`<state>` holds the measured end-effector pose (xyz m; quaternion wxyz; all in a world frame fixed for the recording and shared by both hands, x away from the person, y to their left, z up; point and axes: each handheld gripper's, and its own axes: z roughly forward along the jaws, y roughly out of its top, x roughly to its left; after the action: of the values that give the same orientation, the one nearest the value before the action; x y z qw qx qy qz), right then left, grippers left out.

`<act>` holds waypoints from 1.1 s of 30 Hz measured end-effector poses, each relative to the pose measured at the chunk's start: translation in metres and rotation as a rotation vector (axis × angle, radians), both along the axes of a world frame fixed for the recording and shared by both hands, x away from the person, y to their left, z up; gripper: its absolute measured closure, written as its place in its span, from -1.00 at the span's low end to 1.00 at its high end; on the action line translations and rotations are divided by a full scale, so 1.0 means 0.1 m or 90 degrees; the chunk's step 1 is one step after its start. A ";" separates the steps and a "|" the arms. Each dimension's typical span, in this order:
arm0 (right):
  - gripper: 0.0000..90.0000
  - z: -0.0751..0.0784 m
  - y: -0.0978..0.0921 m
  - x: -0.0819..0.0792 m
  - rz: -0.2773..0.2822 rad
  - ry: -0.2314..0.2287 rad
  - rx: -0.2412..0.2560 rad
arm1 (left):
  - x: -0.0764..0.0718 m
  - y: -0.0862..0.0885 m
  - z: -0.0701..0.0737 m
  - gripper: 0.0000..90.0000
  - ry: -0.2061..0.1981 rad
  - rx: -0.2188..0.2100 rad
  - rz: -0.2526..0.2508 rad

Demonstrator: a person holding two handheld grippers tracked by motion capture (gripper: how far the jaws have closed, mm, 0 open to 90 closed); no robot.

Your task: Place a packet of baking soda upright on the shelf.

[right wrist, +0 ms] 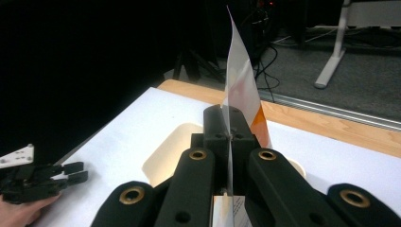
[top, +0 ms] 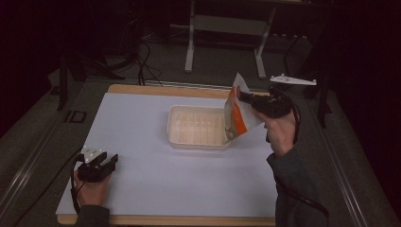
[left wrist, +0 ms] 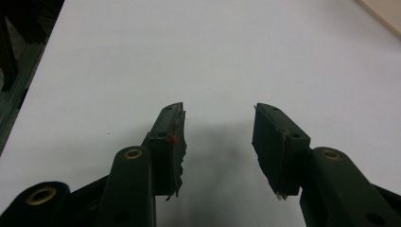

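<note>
A white and orange pouch (top: 239, 111) hangs tilted over the right end of a shallow white tray (top: 197, 126), its lower open end at the tray's right rim. My right gripper (top: 244, 96) is shut on the pouch's upper part. In the right gripper view the pouch (right wrist: 241, 87) rises edge-on from between the closed jaws of the right gripper (right wrist: 229, 118), with the tray (right wrist: 163, 158) behind. My left gripper (top: 108, 162) rests open on the white mat near the front left corner. Nothing lies between the jaws of the left gripper (left wrist: 218, 124).
A white mat (top: 142, 156) covers the wooden table (top: 156, 90). Metal desk legs (top: 190, 42) and cables stand on the floor beyond the far edge. The left gripper (right wrist: 78, 172) appears low at the left of the right gripper view.
</note>
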<state>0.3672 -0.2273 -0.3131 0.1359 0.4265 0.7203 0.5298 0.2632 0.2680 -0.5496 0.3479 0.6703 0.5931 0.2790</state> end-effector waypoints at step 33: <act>1.00 -0.25 0.08 0.28 -0.066 0.013 -0.018 | -0.01 0.01 0.01 0.20 -0.004 -0.005 0.001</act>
<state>0.3957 -0.2194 -0.3378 0.1615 0.4667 0.7062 0.5073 0.2622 0.2688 -0.5490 0.3525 0.6674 0.5937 0.2791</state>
